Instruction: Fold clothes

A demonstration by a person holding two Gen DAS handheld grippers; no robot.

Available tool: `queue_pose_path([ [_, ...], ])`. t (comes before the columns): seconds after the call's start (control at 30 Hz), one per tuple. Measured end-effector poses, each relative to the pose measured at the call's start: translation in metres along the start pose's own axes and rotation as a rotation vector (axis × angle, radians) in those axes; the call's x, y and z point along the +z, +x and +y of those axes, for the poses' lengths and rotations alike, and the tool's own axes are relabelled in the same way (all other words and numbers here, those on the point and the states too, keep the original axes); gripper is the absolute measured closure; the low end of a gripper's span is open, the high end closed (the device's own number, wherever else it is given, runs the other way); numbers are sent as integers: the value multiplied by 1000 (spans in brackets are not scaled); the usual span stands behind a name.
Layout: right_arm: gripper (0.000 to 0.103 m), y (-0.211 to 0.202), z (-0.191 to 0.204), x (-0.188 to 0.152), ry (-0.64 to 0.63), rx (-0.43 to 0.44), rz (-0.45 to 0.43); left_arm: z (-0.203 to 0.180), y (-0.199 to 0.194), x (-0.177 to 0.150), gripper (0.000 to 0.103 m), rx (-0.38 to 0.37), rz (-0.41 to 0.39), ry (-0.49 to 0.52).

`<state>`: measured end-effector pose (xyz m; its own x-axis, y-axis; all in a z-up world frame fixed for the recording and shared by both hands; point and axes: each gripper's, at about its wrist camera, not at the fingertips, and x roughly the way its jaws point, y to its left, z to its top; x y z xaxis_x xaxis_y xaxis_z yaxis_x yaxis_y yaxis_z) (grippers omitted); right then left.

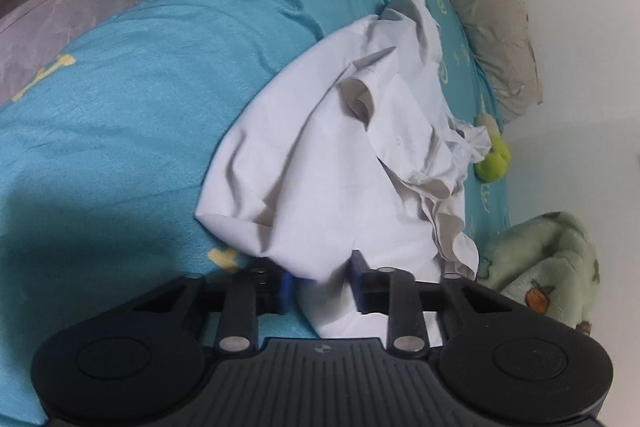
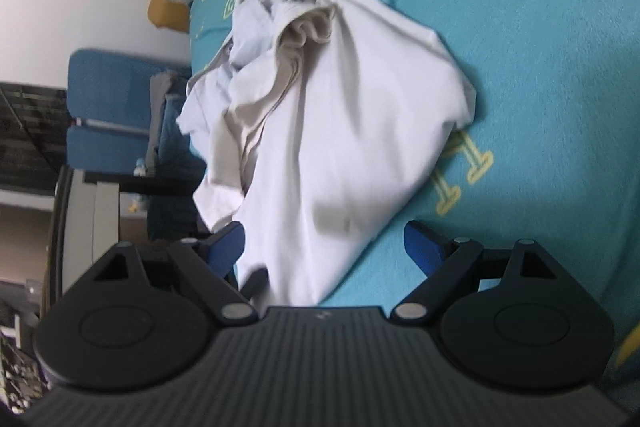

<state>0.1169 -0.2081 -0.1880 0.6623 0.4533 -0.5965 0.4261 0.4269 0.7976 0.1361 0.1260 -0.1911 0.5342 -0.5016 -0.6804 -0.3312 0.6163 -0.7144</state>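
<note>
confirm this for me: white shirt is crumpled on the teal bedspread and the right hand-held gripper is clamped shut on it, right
Not quite. The white shirt does lie crumpled on the teal bedspread, but the right hand-held gripper is open, its blue pads wide apart either side of the cloth, as the right wrist view shows.

Teal bedsheet (image 1: pixel 140 75) (yellow print), white wall (image 1: pixel 580 27).

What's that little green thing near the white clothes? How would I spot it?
Start at the bed with the turquoise sheet. Follow the crumpled white garment to its far edge by the wall, below the beige pillow. There lies a small lime-green soft toy, brighter and much smaller than the pale green blanket nearby.
</note>
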Motion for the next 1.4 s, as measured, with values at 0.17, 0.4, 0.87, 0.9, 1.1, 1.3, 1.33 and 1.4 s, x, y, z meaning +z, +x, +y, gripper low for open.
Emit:
queue_pose_path([
  [0.17,15,-4,-4,10,17,-16,-90,-10,-12,-4,90,-35,-62,56],
  [0.4,47,-11,-24,26,156,-23,-182,-14,-36,-5,93,-162,-142,40],
  [0.87,92,-60,53,52,-62,74,-271,-77,-92,5,97,-296,-276,174],
  [0.9,92,-67,59,53,-79,80,-277,-84,-97,5,97,-298,-282,180],
  [1.1,92,-113,75,42,-124,80,-290,-111,-134,-11,98,-303,-301,216],
  [1.3,92,-139,74,20,-172,50,-285,-109,-169,-43,98,-199,-294,253],
  [1.33,92,-143,72,14,-178,47,-283,-104,-175,-50,98,-200,-293,245],
  [1.4,92,-156,67,2,-185,51,-280,-94,-190,-63,98,-203,-290,228],
])
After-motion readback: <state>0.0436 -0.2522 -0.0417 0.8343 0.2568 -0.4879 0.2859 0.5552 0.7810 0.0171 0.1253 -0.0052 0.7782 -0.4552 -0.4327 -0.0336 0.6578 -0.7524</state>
